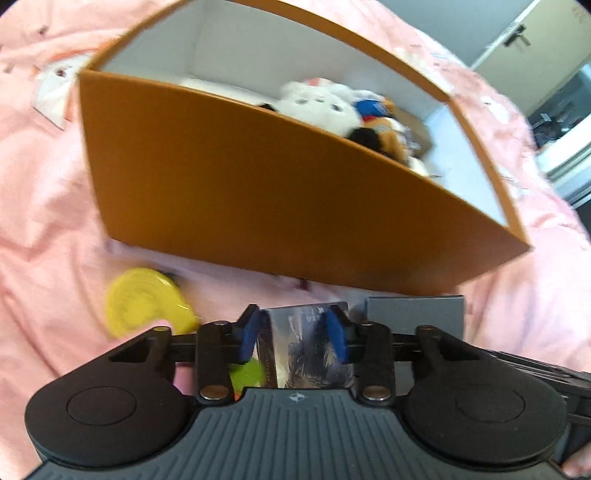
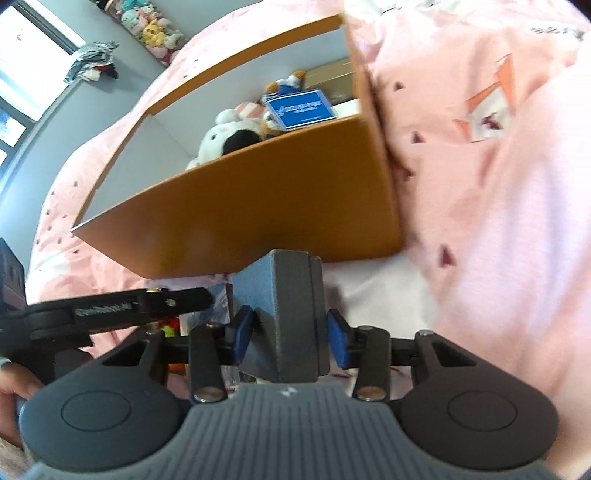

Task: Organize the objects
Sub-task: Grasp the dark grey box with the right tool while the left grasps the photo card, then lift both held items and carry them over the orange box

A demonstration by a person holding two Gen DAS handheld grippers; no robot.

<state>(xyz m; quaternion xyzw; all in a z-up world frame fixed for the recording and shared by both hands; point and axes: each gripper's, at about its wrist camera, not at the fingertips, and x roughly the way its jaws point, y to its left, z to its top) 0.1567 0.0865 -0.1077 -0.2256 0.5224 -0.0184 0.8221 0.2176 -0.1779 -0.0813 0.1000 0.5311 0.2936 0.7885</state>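
Soft toys (image 1: pixel 317 107) already in orange box (image 1: pixel 258 206) — left gripper (image 1: pixel 293 332) pinching shiny card (image 1: pixel 306 347), right gripper (image 2: pixel 290 338) around grey box (image 2: pixel 291 314), squeeze unclear; yellow toy (image 1: pixel 144 302) waits.

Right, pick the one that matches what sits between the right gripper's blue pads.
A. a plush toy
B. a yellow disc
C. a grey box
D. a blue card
C: in the right wrist view, the grey box stands between the blue pads of the right gripper, in front of the orange box.

Pink bedding (image 2: pixel 498 206), a window (image 2: pixel 22 55), and a far plush shelf (image 2: pixel 151 29).
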